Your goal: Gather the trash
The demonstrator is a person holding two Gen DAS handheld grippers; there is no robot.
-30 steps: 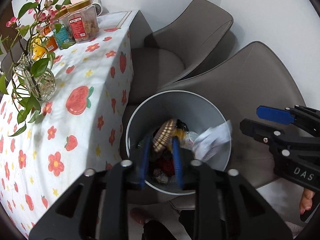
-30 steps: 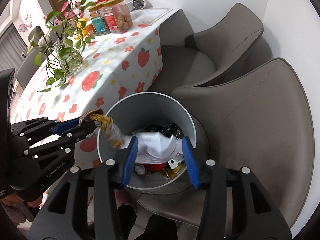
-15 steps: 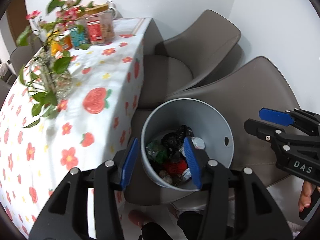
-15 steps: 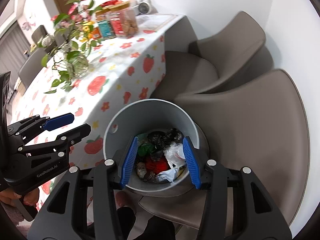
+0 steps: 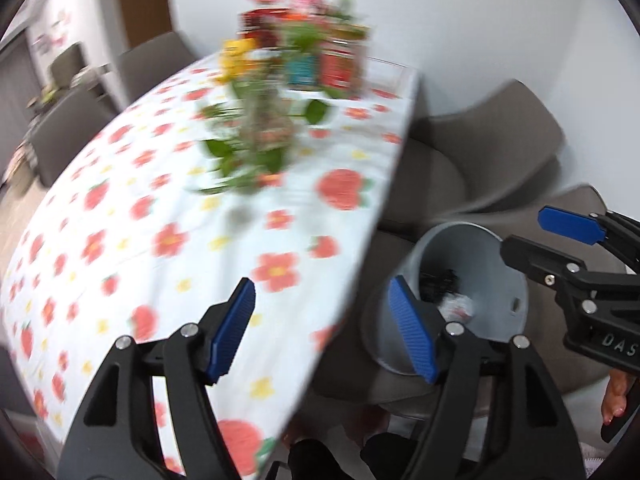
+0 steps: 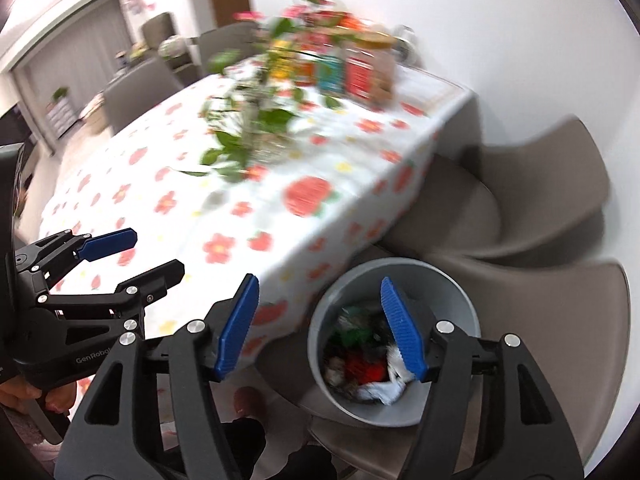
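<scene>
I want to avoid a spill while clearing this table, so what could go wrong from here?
1. The glass vase of flowers stands mid-table; a fast sweep toward it could tip it.
2. The trash bin sits on a chair seat beside the table edge, so a bump might topple it.
3. Both views are motion-blurred, and the open left tool and right tool are close together and could collide.

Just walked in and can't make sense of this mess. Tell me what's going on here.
A person is collecting trash with a handheld gripper in each hand. Both the left gripper and the right gripper are open and hold nothing. The grey bin stands beside the table with the flowered cloth, close against a grey chair, and holds crumpled wrappers and paper. The views are blurred by motion and take in the tabletop, where a vase of flowers and snack jars stand.
</scene>
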